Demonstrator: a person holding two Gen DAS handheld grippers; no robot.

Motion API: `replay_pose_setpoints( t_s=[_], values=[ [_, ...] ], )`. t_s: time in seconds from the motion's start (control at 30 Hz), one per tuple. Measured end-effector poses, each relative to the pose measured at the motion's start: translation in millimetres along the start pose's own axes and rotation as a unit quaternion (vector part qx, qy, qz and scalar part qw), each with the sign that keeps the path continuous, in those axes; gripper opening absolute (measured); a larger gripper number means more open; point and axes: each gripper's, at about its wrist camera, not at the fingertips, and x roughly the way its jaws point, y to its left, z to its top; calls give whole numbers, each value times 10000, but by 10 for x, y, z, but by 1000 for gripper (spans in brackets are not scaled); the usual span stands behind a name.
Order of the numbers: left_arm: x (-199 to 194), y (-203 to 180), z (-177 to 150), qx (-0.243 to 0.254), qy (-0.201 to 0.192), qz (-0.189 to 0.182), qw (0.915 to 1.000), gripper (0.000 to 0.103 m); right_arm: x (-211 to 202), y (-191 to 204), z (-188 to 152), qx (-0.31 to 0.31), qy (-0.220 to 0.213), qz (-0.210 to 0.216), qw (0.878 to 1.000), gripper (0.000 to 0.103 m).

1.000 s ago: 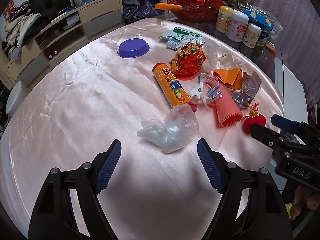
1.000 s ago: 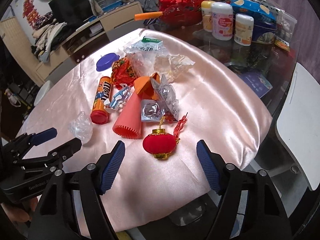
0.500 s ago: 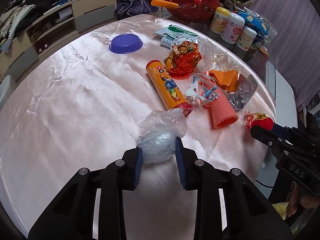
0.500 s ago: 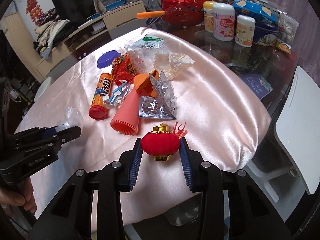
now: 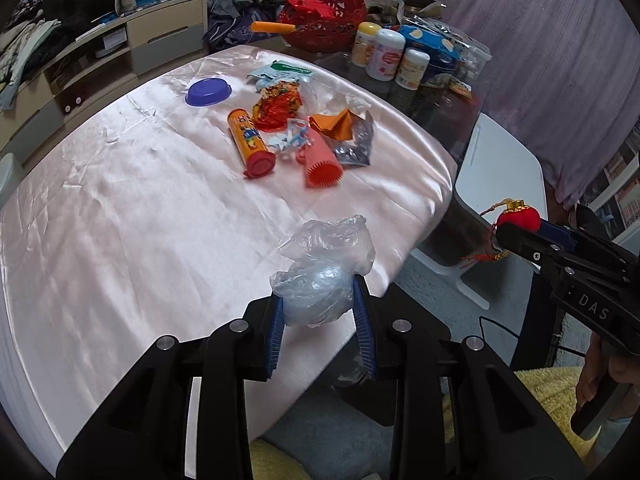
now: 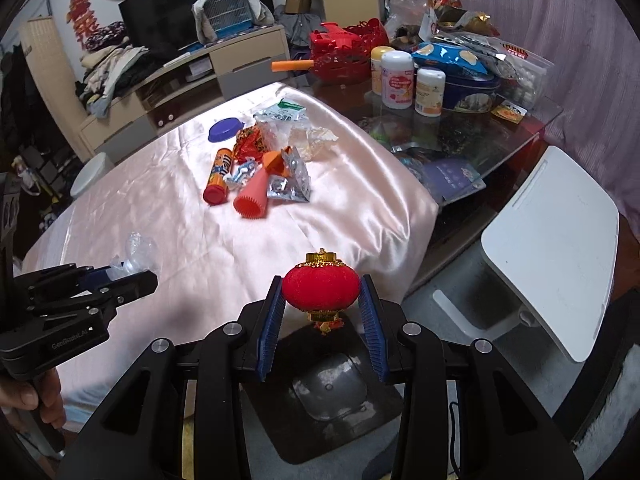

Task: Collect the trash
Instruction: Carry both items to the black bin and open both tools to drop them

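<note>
A glossy pale pink satin cloth [image 5: 120,220] is covering the bench. Between the black left tool's [image 5: 320,320] ribbed blue pads [image 5: 277,334] a clear, greyish crumpled plastic bag [image 5: 324,276] is showing. The black right tool [image 6: 322,318] is carrying matching blue pads around a round red velvet lantern with gold caps [image 6: 321,286]. Ahead of it an orange tube with a red cap [image 6: 218,178], a salmon ribbed cone [image 6: 253,196] and a purple round lid [image 6: 226,129] are lying.

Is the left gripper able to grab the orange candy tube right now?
Probably not. The left gripper is already shut on a crumpled plastic bag and lifted near the table's edge, away from the candy tube.
</note>
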Motion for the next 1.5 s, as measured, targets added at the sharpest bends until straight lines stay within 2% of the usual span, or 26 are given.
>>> replay_pose_setpoints(
  t_s=[0.2,0.4,0.63,0.67,0.7,0.73,0.77,0.83,1.1,1.23,1.5],
  values=[
    [49,-287,-389,94,315,-154,9993,30,6,-144,-392,136,343,100,9993,39],
    [335,-529,-739,205,800,-393,9958,29,148,-209,-789,322,674,217,9970,39],
    [640,-686,-887,369,1118,-369,9924,30,343,-223,-945,399,875,287,9949,39],
    [668,-689,-886,372,1135,-354,9922,31,355,-220,-937,407,889,305,9947,40],
    [691,-687,-876,375,1153,-311,9921,39,365,-216,-926,416,896,328,9946,41],
    [711,-683,-867,379,1156,-263,9922,43,369,-215,-909,424,887,335,9946,50],
    [719,-681,-860,383,1146,-240,9924,49,368,-219,-886,435,870,332,9947,59],
    [720,-664,-839,398,1139,-209,9925,53,355,-227,-837,479,823,348,9949,61],
    [445,-546,-733,328,834,-69,9959,63,222,-256,-661,527,536,313,9967,61],
    [194,-399,-634,222,546,-28,9983,67,84,-222,-518,516,310,312,9977,62],
    [-258,21,-459,-101,85,289,9995,75,-84,-46,-167,425,-93,480,9979,63]
  ],
)
